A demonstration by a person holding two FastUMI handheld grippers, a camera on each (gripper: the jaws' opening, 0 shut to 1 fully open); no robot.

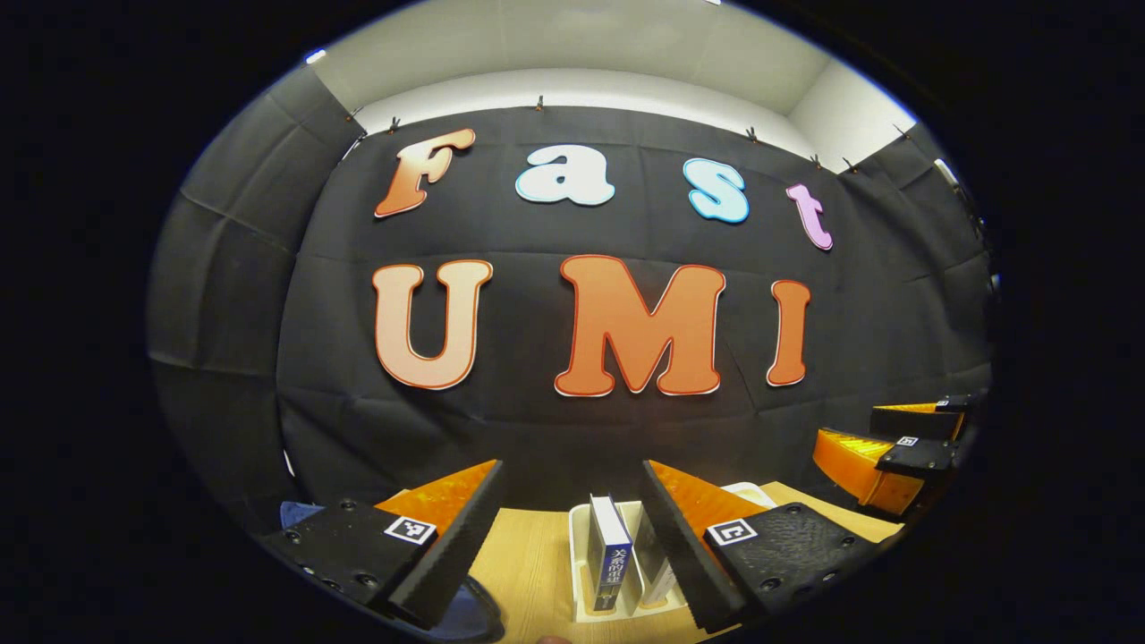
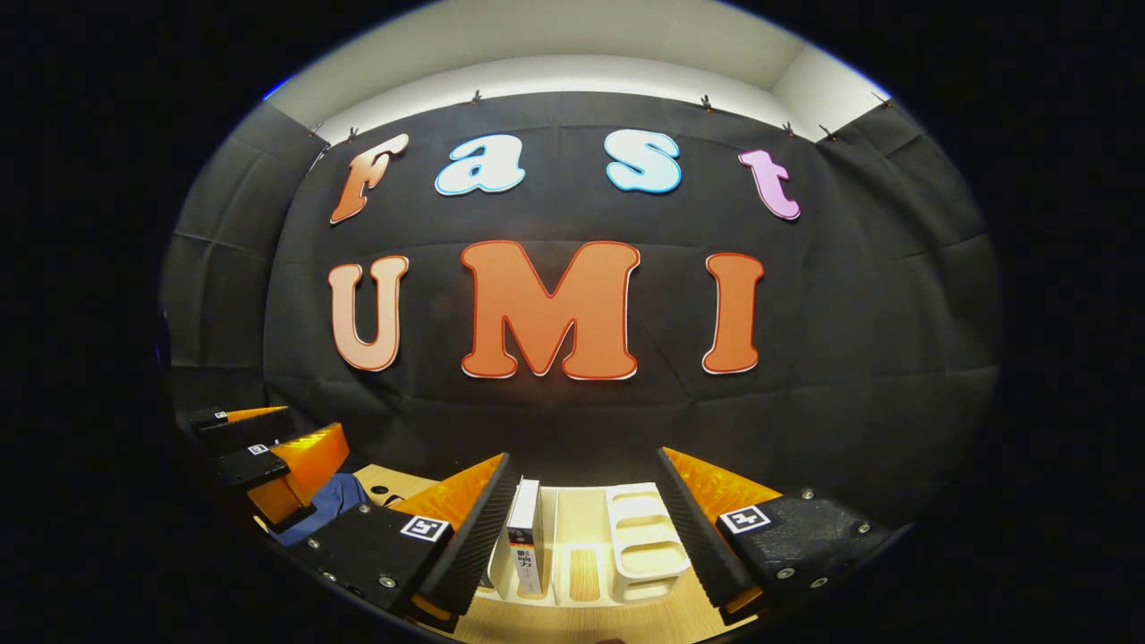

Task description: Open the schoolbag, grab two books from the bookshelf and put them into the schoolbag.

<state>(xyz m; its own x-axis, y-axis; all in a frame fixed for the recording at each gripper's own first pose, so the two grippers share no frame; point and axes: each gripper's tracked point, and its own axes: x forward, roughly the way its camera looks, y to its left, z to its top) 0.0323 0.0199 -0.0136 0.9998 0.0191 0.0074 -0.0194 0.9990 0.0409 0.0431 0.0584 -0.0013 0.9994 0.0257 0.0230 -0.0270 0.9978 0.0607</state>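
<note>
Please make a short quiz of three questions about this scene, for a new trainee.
1. True or false: the right gripper is shut on a book.
2. In the right gripper view, where in the white book rack does the book stand? A) in a left slot B) in the far right slot
3. What surface does the rack stand on?

Key:
1. False; its jaws are apart with nothing pressed between them.
2. A; the right slots hold nothing.
3. A wooden table.

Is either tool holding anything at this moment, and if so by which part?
Nothing is held. The left tool and right tool are both open, above the books in the rack.
</note>
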